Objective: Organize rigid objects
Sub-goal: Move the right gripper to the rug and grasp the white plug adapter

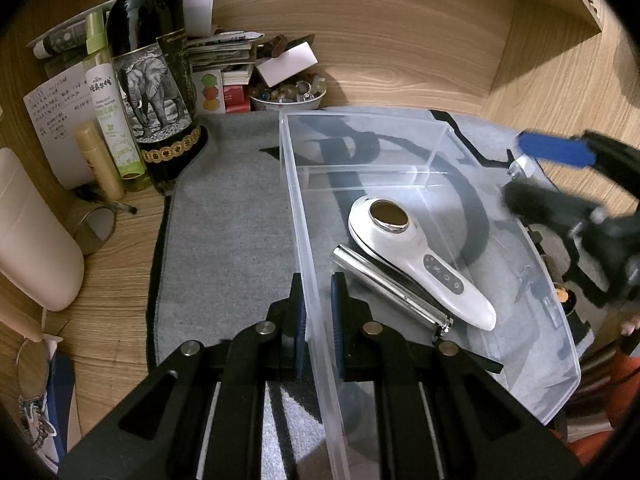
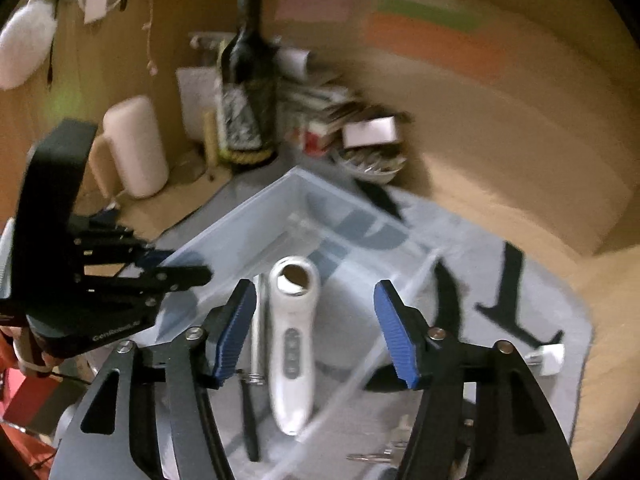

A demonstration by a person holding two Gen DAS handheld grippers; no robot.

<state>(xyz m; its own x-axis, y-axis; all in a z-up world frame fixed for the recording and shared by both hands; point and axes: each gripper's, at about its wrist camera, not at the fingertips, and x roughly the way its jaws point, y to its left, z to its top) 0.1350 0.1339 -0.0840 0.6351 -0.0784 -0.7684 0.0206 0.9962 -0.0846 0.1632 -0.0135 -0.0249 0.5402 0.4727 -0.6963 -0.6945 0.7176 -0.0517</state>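
Note:
A clear plastic bin (image 1: 432, 148) sits on a grey mat (image 1: 232, 216). Inside lie a white handheld device (image 1: 416, 260) with a round metal head and a silver metal tube (image 1: 392, 288). My left gripper (image 1: 318, 300) is shut on the bin's left wall, one finger on each side. My right gripper (image 2: 316, 328) is open and empty above the bin (image 2: 280, 216), over the white device (image 2: 292, 340) and the tube (image 2: 258, 332). The right gripper also shows at the right in the left wrist view (image 1: 560, 160). The right wrist view is blurred.
A dark wine bottle (image 1: 152, 76), a green spray bottle (image 1: 112, 112), a cream tube (image 1: 100, 160), a white container (image 1: 32, 232), a bowl of small stones (image 1: 288, 94) and stacked papers stand at the back left. A white charger plug (image 2: 548, 356) lies on the mat.

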